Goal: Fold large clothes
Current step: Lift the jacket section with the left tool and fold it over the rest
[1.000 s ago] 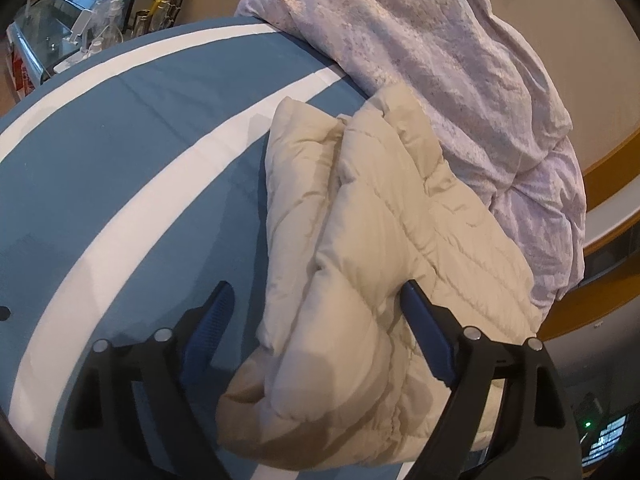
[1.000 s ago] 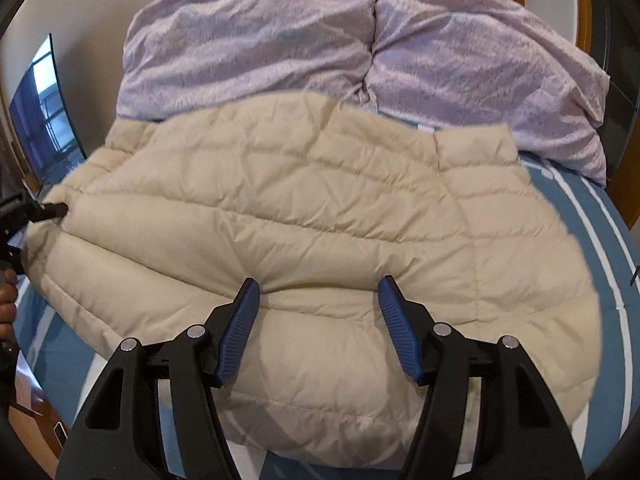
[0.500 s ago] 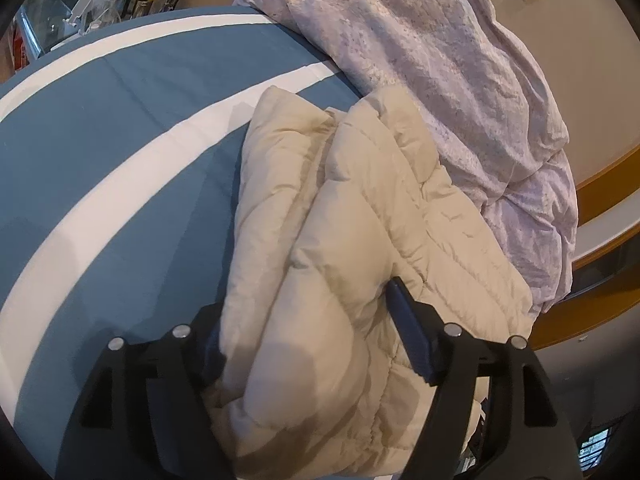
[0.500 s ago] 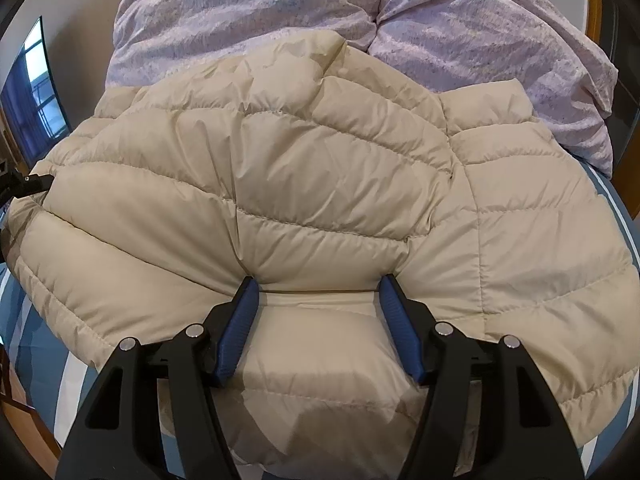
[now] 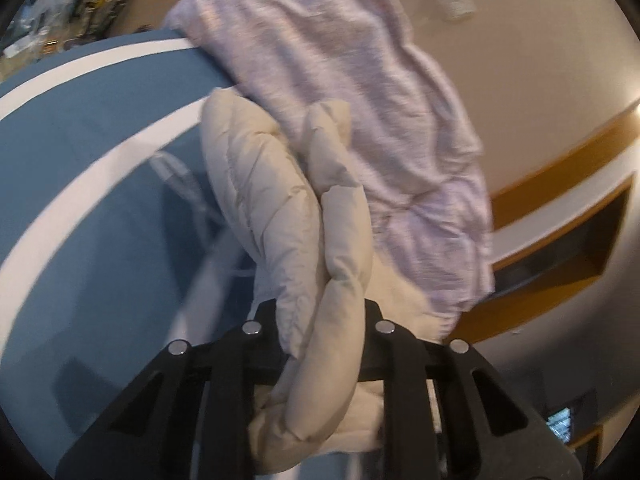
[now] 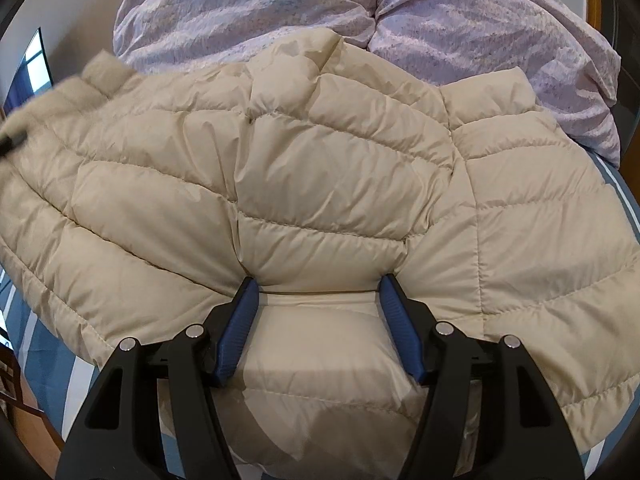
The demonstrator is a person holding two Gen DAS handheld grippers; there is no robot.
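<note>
A cream quilted puffer jacket (image 6: 320, 160) lies spread over the bed. In the left wrist view, a folded edge of the jacket (image 5: 280, 200) is bunched up and raised off the bed. My left gripper (image 5: 320, 308) has its jaws closing, and they squeeze this thick fold. My right gripper (image 6: 319, 286) has its blue pads (image 6: 240, 320) pressed into a wide bulge of the jacket near its front hem, with creases running out from both tips. At the far left of the right wrist view, the jacket's raised corner is blurred.
The bed has a blue cover with white stripes (image 5: 100, 160). A crumpled lilac duvet (image 6: 260, 12) is piled behind the jacket against the wall. Small cluttered items (image 5: 60, 20) stand beyond the bed's far edge. A wooden wall trim (image 5: 560, 168) runs at the right.
My left gripper's jaws closed from wide apart onto the jacket's folded edge and lifted it. In the right wrist view the jacket's left side rose and bulged; the right gripper stayed put.
</note>
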